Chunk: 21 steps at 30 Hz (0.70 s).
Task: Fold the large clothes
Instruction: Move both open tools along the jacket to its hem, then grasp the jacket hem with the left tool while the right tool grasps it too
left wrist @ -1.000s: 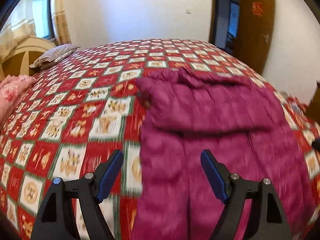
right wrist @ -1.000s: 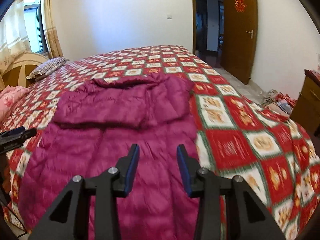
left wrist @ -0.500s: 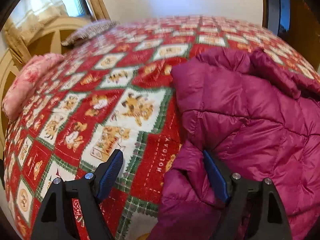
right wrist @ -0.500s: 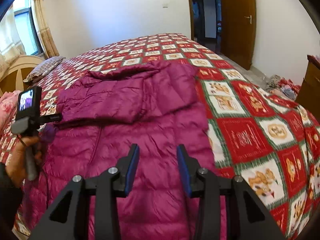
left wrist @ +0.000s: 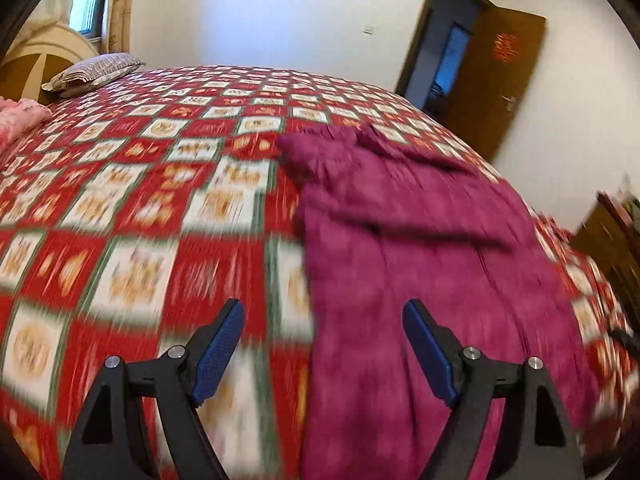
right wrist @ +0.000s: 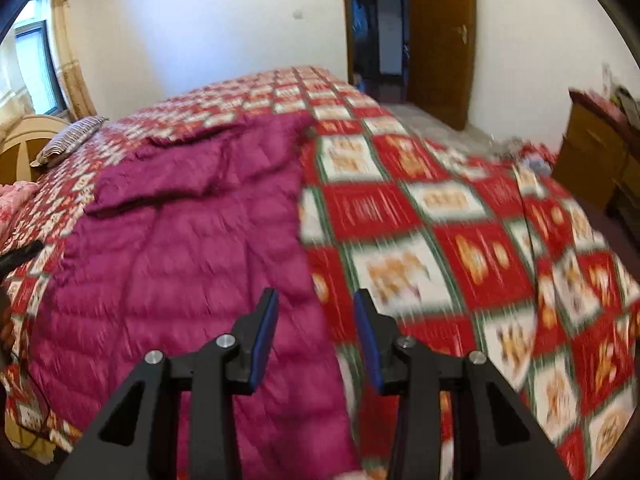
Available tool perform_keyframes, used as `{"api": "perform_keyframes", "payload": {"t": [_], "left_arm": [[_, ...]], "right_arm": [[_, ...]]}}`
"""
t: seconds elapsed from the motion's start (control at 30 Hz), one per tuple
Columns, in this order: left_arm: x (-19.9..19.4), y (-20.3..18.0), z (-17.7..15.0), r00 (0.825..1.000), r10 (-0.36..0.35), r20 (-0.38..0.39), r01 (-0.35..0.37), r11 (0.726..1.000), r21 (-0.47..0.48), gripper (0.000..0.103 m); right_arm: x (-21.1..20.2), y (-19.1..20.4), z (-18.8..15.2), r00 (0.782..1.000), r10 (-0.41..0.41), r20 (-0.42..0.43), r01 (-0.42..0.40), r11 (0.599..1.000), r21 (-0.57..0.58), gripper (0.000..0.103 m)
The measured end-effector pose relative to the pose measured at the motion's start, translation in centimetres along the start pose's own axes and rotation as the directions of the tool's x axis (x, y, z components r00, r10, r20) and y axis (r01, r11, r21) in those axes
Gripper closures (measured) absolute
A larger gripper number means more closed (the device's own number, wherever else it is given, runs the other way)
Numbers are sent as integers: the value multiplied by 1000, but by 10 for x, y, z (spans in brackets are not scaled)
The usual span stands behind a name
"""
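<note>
Magenta down jacket (right wrist: 180,264) flat on patchwork bedspread (right wrist: 460,240), sleeve folded across at 11 o'clock. Left gripper (left wrist: 324,320) jaws wide apart, nothing between them; right gripper (right wrist: 316,312) half-spread over jacket's edge, gripping nothing.

No text can be read; the door (right wrist: 440,32) bears a blurred red emblem.

Left black two-finger gripper with blue pads (left wrist: 323,322): jaws spread wide, nothing between them, angled downward. Right black two-finger gripper with blue pads (right wrist: 316,312): jaws part-open with a narrower gap, nothing pinched, angled downward too. Both views motion-blurred.
</note>
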<state>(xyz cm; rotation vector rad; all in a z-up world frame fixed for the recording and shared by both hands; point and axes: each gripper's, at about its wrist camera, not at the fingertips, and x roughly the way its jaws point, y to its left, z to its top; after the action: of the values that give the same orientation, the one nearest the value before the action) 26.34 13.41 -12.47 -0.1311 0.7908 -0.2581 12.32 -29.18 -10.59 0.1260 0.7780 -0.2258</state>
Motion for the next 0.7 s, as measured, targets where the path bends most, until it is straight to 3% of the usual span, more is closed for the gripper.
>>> {"api": "perform_keyframes", "payload": {"t": [0.17,0.27,0.4,0.5,0.7], "left_arm": [[-34,9,-57,997,-39,-63,36,998,-47,21],[-41,7,-77,995,-47,-90,44,998,-35,21],[-44,9,-92,989,-90,-117,83,994,-65,21],[-40,8,-102,977,-147,-153,131,985,-114,21],[-37,0,-110,976,-142,-168,130,988,-82,21]], "right_arm": [[5,4,-23,995,53,-80,-53,999,-6,60],[11,9,-33,994,34,-108,-38,998,-40,58],[13,4,-44,991,41,-129,-44,999,-21,43],[15,5,-52,984,87,-155,-90,996,-7,43],[24,11,-65,966,135,-221,-143,990,-19,44]]}}
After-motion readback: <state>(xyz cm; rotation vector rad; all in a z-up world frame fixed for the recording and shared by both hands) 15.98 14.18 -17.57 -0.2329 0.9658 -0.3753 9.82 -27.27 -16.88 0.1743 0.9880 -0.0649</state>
